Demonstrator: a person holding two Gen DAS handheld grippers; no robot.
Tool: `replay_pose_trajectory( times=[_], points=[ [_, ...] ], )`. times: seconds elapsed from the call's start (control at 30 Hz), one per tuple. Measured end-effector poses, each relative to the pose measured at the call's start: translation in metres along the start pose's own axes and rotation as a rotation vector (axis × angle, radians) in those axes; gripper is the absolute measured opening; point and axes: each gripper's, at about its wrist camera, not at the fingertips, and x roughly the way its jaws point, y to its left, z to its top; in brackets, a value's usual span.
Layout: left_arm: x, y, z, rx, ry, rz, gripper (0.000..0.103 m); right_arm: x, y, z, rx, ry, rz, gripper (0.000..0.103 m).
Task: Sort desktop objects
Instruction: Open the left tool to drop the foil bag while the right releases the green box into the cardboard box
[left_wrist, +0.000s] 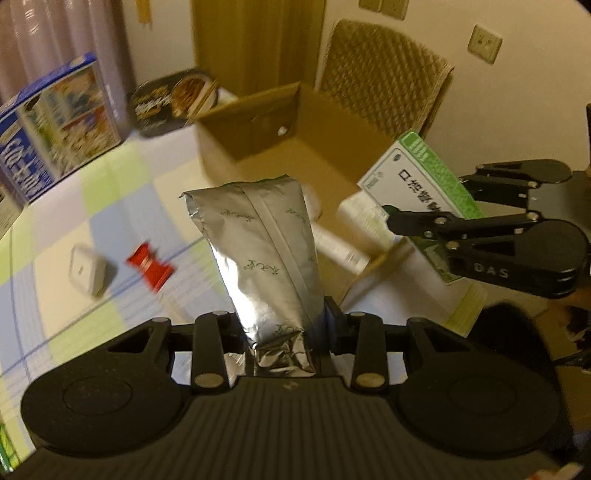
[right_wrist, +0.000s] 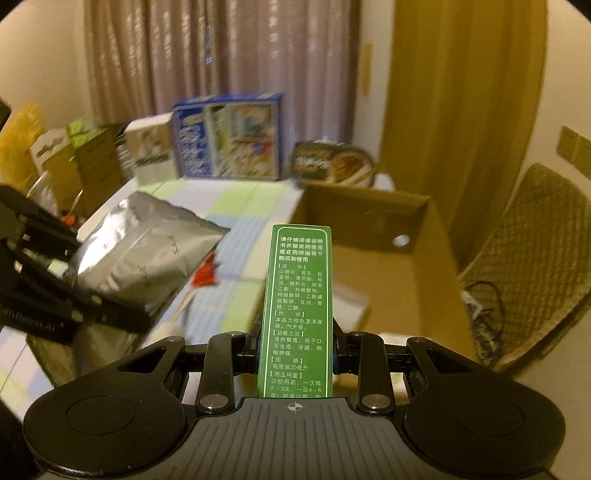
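Observation:
My left gripper (left_wrist: 282, 325) is shut on a silver foil pouch (left_wrist: 258, 254) and holds it upright above the table, just before the open cardboard box (left_wrist: 325, 110). The pouch also shows in the right wrist view (right_wrist: 144, 254). My right gripper (right_wrist: 295, 343) is shut on a green and white medicine box (right_wrist: 297, 310), held over the near edge of the cardboard box (right_wrist: 417, 229). In the left wrist view the medicine box (left_wrist: 424, 184) and right gripper (left_wrist: 417, 221) hang at the box's right side. A red packet (left_wrist: 149, 266) and a small white case (left_wrist: 86, 271) lie on the tablecloth.
A checked cloth (left_wrist: 110, 192) covers the table. A blue carton (left_wrist: 51, 125) and a dark noodle bowl (left_wrist: 170, 99) stand at the far edge. White items (left_wrist: 340, 247) lie inside the cardboard box. A woven chair (left_wrist: 384, 74) stands behind it.

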Motion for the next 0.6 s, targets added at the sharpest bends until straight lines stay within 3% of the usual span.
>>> replay_pose_trajectory(
  times=[0.33,0.6],
  points=[
    [0.043,-0.031,0.078,-0.028,-0.012,-0.043,0.032,0.029,-0.059,0.029,0.031,0.003,-0.062,0.028],
    [0.082,-0.029,0.107,-0.089,-0.001,-0.041,0.032,0.056,-0.089,0.029,0.07,0.041,-0.064,0.028]
  ],
)
